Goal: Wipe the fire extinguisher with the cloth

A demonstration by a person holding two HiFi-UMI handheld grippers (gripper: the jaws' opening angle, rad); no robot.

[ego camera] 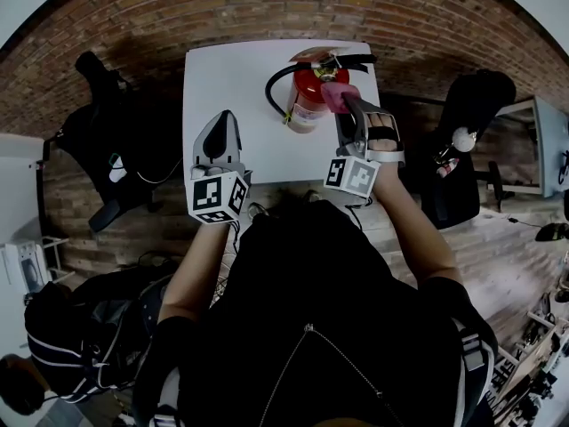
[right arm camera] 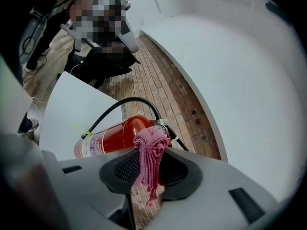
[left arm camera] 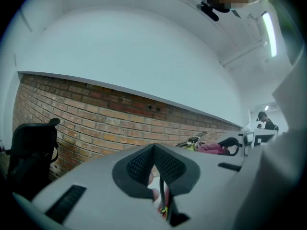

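A red fire extinguisher (ego camera: 307, 92) with a black hose (ego camera: 274, 83) stands on the white table (ego camera: 222, 78), near its far right part. My right gripper (ego camera: 342, 103) is shut on a pink cloth (ego camera: 336, 96), and the cloth is up against the extinguisher's head. In the right gripper view the cloth (right arm camera: 149, 157) hangs from the shut jaws in front of the red cylinder (right arm camera: 112, 137) and hose (right arm camera: 129, 103). My left gripper (ego camera: 222, 121) hovers over the table left of the extinguisher, shut and holding nothing. It (left arm camera: 154, 150) points up at a brick wall.
One black office chair (ego camera: 111, 140) stands left of the table and another (ego camera: 471, 105) stands right of it. A dark backpack (ego camera: 76, 332) lies on the brick-patterned floor at lower left. The table's near edge (ego camera: 276, 181) runs just in front of my body.
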